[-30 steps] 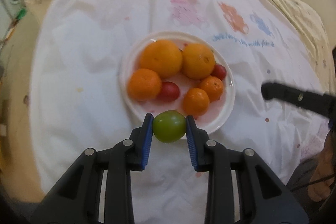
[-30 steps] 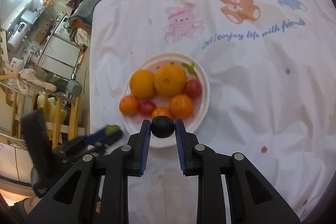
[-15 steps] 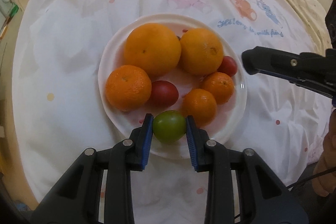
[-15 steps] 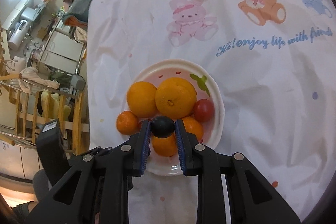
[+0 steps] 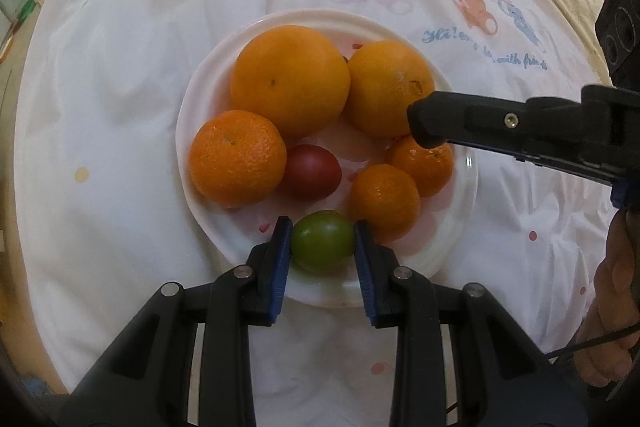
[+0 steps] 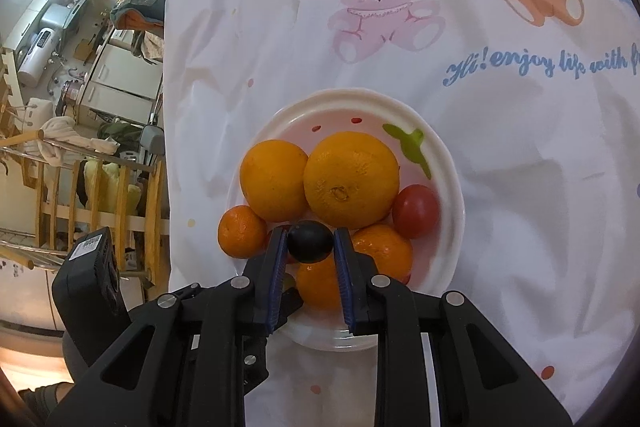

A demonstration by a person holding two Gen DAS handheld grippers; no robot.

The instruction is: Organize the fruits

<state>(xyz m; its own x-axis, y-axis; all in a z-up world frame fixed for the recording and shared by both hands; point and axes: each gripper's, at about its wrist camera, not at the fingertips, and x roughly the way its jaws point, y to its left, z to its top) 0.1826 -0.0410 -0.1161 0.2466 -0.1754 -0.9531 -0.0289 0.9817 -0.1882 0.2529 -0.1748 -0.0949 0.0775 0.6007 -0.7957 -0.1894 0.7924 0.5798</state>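
A white plate (image 5: 208, 99) (image 6: 444, 163) holds two big oranges (image 5: 290, 79) (image 6: 350, 179), several small tangerines (image 5: 238, 157) and two red tomatoes (image 5: 314, 173) (image 6: 416, 211). My left gripper (image 5: 322, 245) is shut on a green tomato (image 5: 322, 243), low over the plate's near rim. My right gripper (image 6: 310, 241) is shut on a small dark, nearly black fruit (image 6: 310, 241) above the small fruits in the plate. In the left wrist view the right gripper's black finger (image 5: 480, 125) reaches in from the right over the plate.
A white cloth (image 6: 520, 187) printed with cartoon bears and blue lettering covers the table. At the left of the right wrist view, beyond the table edge, stand wooden rails (image 6: 92, 195) and room clutter. A person's hand (image 5: 612, 311) shows at the right edge.
Both grippers have come down and in toward the plate, which looks larger now. The right gripper's finger has moved from beside the plate to over its fruits. Both grips are unchanged.
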